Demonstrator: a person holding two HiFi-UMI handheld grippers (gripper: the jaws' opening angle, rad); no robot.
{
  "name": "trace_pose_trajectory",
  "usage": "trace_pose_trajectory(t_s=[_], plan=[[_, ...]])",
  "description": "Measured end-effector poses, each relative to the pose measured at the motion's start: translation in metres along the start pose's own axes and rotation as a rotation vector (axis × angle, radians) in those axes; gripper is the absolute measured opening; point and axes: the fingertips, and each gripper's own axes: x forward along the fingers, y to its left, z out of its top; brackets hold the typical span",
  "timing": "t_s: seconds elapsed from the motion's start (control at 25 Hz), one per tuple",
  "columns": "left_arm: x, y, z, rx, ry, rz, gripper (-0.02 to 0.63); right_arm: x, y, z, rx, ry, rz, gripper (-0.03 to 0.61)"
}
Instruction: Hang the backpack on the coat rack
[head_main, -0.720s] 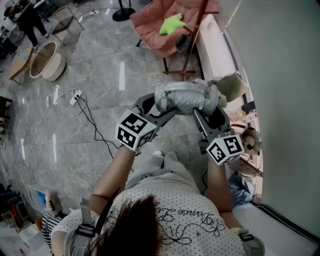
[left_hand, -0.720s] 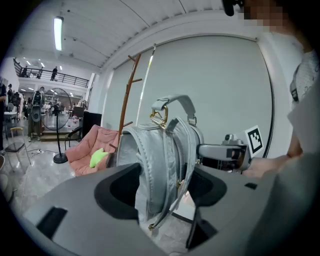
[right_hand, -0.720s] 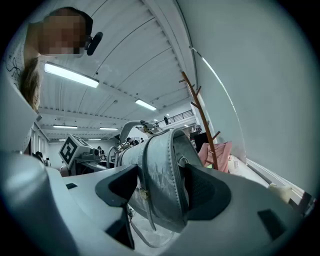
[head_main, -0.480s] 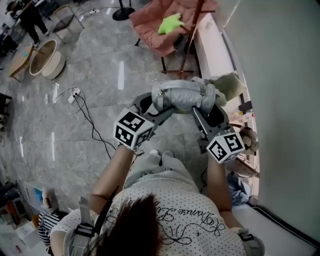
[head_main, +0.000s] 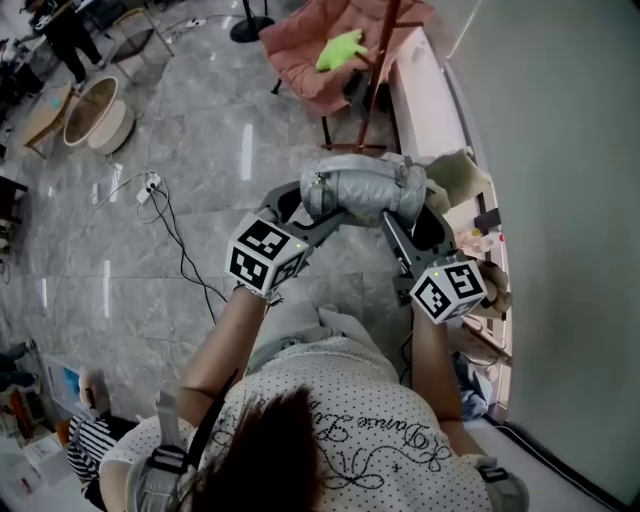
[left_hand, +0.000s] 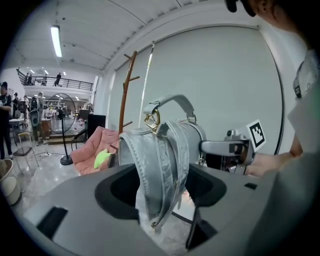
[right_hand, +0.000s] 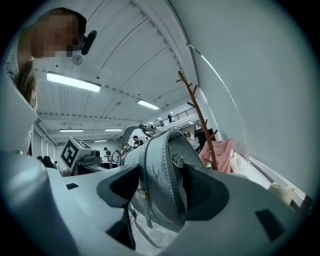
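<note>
Grey backpack (head_main: 365, 192) held in mid-air, clamped at its left end by the left hand-held gripper (head_main: 305, 212) and at its right end by the right hand-held gripper (head_main: 420, 222), with the wooden coat rack (head_main: 378, 70) farther off.

Your backpack (head_main: 365, 192) is silver-grey with an embossed, crinkled surface and a gold clasp (left_hand: 152, 120). Your left gripper (head_main: 310, 212) and right gripper (head_main: 420, 225) are grey with black inner pads, and each carries a cube of black-and-white square markers. Ahead of you the coat rack (head_main: 381, 70) is reddish-brown wood, the padded chair (head_main: 300, 55) is dusty pink with a lime-green cushion (head_main: 340, 48), the floor (head_main: 200, 160) is grey veined marble, and your shirt (head_main: 340, 420) is white with small black dots and black script.
</note>
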Motion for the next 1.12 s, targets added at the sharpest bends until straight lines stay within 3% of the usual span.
trace_pose_trajectory(t_s=[0.48,1.12], plan=[[0.039,0.02,0.031,0.011,-0.054,-0.014,0.27,0.021,-0.042,0.023,0.032,-0.067,-0.014,0.281],[0.126,0.171,0.083,0.067,-0.041,-0.115,0.27,0.171,-0.117,0.054,0.063,-0.078,-0.129,0.281]])
